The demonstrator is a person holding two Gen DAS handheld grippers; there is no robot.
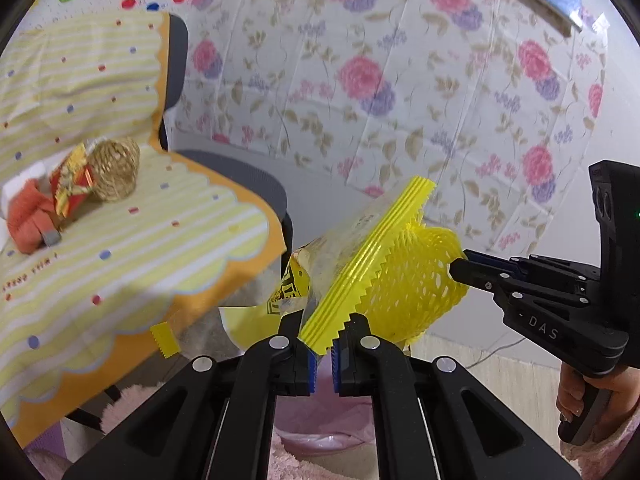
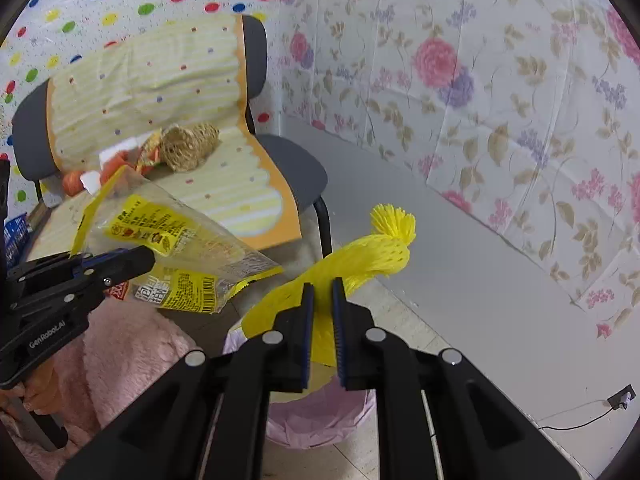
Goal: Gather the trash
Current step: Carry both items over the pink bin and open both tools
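Now left hand-held gripper (image 1: 324, 346) pinches wrapper (image 1: 340, 264) edge; right (image 2: 320, 320) clamps yellow net (image 2: 360, 256).

A clear snack wrapper (image 1: 344, 248) with yellow serrated seams and a yellow printed label is pinched by one edge between the left claw's (image 1: 324, 344) fingers, standing up and away from them, crumpled and empty. A yellow foam fruit net (image 2: 360, 260), tufted at its far end, is squeezed between the right claw's (image 2: 322, 320) fingers, stretching forward beyond their tips.
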